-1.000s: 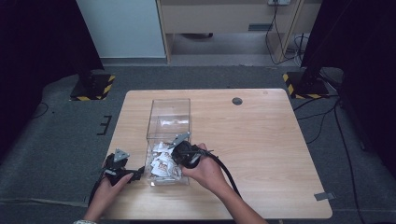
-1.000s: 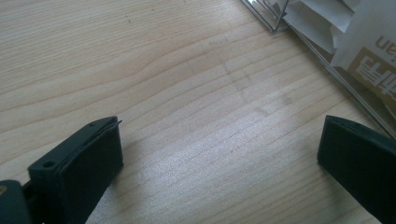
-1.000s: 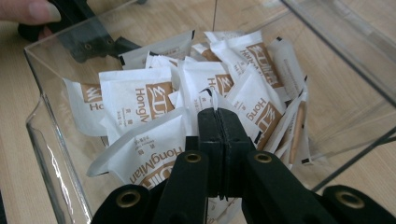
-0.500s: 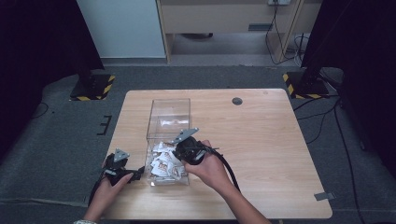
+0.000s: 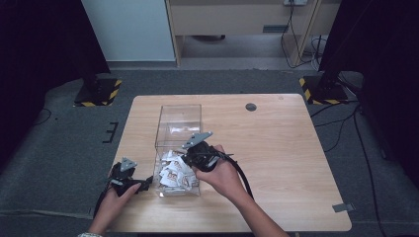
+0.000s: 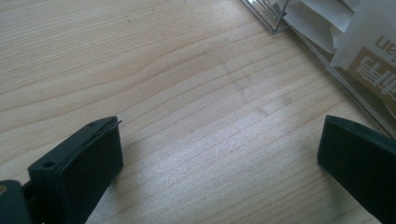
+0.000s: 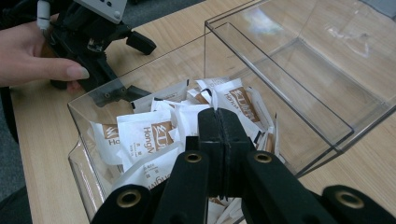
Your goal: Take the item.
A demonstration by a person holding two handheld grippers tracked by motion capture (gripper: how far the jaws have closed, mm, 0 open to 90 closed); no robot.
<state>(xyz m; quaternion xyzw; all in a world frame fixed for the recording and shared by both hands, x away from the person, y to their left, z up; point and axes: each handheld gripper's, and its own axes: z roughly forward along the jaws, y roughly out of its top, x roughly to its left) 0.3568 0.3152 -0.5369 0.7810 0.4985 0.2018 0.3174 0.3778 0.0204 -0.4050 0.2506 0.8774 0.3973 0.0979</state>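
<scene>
Where the table [image 5: 276,148] meets its near left corner, the left gripper [image 5: 143,184] lies low on the wood in the person's left hand [image 5: 112,205], just left of the box [image 5: 178,118] and pointing toward it. In the left gripper view its two black jaws stand wide apart with bare wood between them and nothing held; the box's clear wall [image 6: 327,65] runs past the right jaw, with sachets [image 6: 364,42] showing through it.

One clear plastic box sits left of the table's middle, long side running near to far. Its far half is bare; its near half holds a loose heap of white sachets [image 5: 174,173] with brown print. They overlap too much for a sure count; the right gripper view shows at least six [image 7: 149,135].

The right gripper [image 5: 185,159], in the right hand [image 5: 222,175], is over the near half of the box, above the heap. In the right gripper view its two jaws are pressed flat together, and a thin white edge [image 7: 214,100] seems to stick out at their tip; whether a sachet is pinched there I cannot tell.

Further right, one small dark round disc [image 5: 251,106] lies on the far part of the table, well apart from the box.
</scene>
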